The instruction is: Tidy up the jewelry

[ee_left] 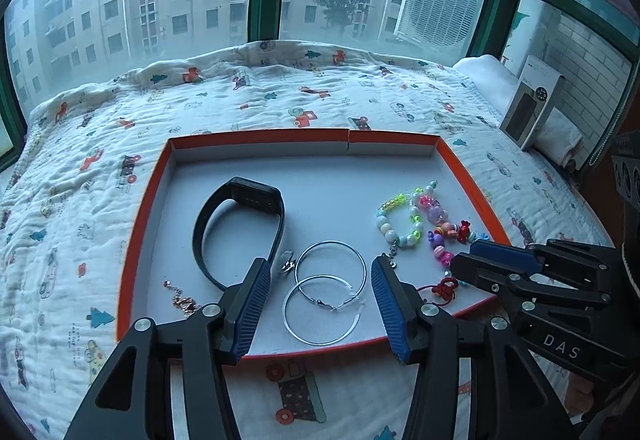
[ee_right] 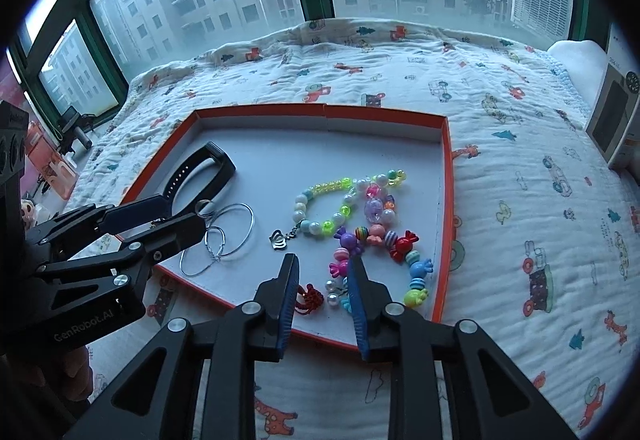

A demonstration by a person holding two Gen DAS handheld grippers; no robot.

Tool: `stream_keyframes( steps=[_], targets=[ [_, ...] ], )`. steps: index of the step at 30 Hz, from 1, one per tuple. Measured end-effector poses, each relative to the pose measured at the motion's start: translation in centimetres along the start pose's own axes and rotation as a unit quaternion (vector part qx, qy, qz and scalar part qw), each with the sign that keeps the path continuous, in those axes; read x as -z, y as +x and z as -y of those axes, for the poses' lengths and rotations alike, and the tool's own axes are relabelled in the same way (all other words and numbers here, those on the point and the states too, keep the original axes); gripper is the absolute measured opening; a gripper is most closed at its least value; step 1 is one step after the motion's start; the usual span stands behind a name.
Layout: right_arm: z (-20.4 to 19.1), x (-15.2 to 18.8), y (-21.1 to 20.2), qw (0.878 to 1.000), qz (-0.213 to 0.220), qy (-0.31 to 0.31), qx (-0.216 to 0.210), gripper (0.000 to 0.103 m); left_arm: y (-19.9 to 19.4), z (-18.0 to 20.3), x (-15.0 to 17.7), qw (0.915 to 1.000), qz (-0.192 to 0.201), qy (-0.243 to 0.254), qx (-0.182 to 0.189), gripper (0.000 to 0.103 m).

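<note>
Left wrist view: left gripper [ee_left: 316, 278], jaws apart and empty, over the shallow orange-rimmed cardboard tray [ee_left: 404, 138].
Two thin silver wire hoop earrings [ee_left: 326, 294] lie overlapped directly between and ahead of its pads, stacked along the pointing line.

Right wrist view: right gripper [ee_right: 322, 272], jaws slightly apart, gripping nothing.
It hovers over the colourful candy-bead bracelet [ee_right: 376, 240]; the hoops lie well left, nearer the left gripper.

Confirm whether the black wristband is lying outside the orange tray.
No: the black wristband lies inside the orange tray, left of the hoop earrings.
</note>
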State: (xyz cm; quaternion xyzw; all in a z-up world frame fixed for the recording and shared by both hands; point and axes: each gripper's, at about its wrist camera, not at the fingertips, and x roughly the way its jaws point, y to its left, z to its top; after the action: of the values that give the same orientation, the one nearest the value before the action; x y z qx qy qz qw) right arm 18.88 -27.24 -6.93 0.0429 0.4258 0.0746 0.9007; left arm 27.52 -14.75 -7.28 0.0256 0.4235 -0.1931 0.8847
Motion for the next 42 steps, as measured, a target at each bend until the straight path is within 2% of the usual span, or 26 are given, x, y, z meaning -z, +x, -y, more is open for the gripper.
stream_keyframes(
  steps=[3,5,11,15,18,25,28,35,42],
  targets=[
    [-0.3,0.1,-1.0,1.0,0.008,-0.004,0.003,0.036,-1.5,0.1,0.0,0.9999,0.009,0.0,-0.004,0.059],
    [-0.6,0.3,-1.8,1.0,0.014,-0.008,0.01,0.04,-2.7,0.1,0.0,0.9998,0.018,-0.005,-0.007,0.064],
    [-1.6,0.7,-4.6,0.999,0.036,-0.013,0.025,0.047,-7.5,0.3,0.4,0.9985,0.048,-0.014,-0.02,0.07],
    [-2.5,1.3,-6.4,0.998,0.05,-0.02,0.039,0.053,-10.6,0.4,1.2,0.9971,0.061,-0.013,-0.044,0.073],
    [-3.4,1.9,-7.9,0.996,0.062,-0.028,0.053,0.056,-12.9,0.4,2.0,0.9955,0.071,-0.013,-0.061,0.085],
    [-4.7,3.2,-10.8,0.995,0.08,-0.026,0.055,0.062,-18.3,0.3,4.1,0.9922,0.094,-0.018,-0.08,0.093],
    [-5.1,3.8,-12.0,0.995,0.088,-0.021,0.053,0.063,-20.4,0.5,5.1,0.9907,0.104,-0.018,-0.086,0.102],
    [-5.6,5.4,-14.1,0.993,0.105,-0.013,0.051,0.067,-24.3,1.3,7.6,0.9875,0.123,-0.014,-0.097,0.103],
    [-6.0,6.7,-15.4,0.992,0.115,-0.016,0.052,0.069,-26.2,1.6,9.8,0.9862,0.128,-0.021,-0.103,0.103]
  ],
)
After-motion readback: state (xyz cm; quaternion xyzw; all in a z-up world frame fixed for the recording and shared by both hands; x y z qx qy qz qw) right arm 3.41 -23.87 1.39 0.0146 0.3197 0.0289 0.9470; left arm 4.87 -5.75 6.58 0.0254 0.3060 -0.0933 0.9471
